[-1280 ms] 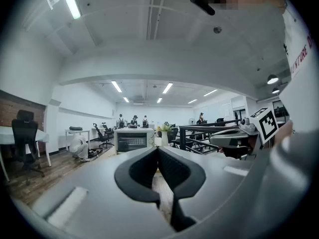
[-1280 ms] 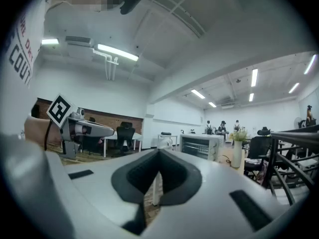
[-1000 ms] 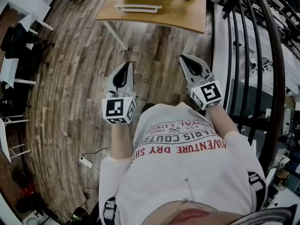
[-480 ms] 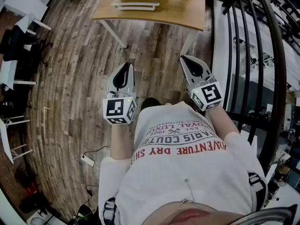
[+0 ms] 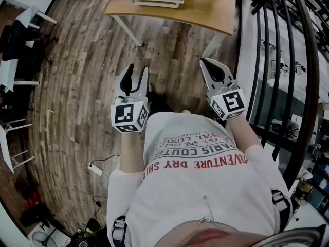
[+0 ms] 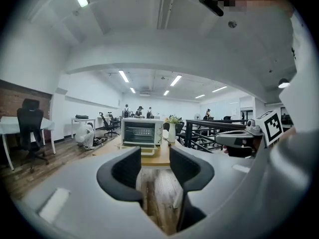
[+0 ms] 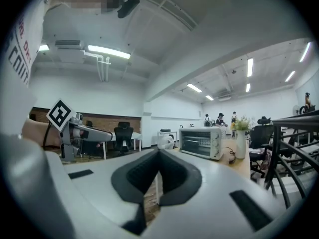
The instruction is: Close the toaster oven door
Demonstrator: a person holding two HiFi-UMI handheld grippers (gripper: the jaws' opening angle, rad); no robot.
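Left gripper: the white left gripper (image 5: 137, 72) with black pads sits left of centre in the head view, held out in front of the person's chest; its jaws are opening and already stand wide apart, with nothing between them. In the left gripper view only floor and the table edge show through the gap.
Right gripper: the white right gripper (image 5: 206, 65) sits right of centre in the head view; its jaws are pressed together at the tips and hold nothing.
Toaster oven: the white toaster oven with a glass front (image 6: 142, 132) stands on the light wooden table (image 5: 205, 15) at the top of the head view, well apart from both grippers. It is at the middle of the left gripper view and right of centre in the right gripper view.
Oven door: the white-framed door (image 5: 154, 2) lies folded down, flat in front of the oven, above the table top.
Vase: a tall white vase with flowers (image 6: 172, 131) stands just beside the oven, on its right side in both gripper views.
Floor: brown wood planks (image 5: 77, 81) fill the left and centre of the head view.
Railing: a black metal railing (image 5: 288, 66) curves down the right edge of the head view.
Person: a white T-shirt with red print (image 5: 200, 189) fills the bottom centre of the head view.
Background: a black office chair (image 6: 30, 128) stands at the left of the left gripper view; several people (image 6: 139, 111) stand far behind the oven.
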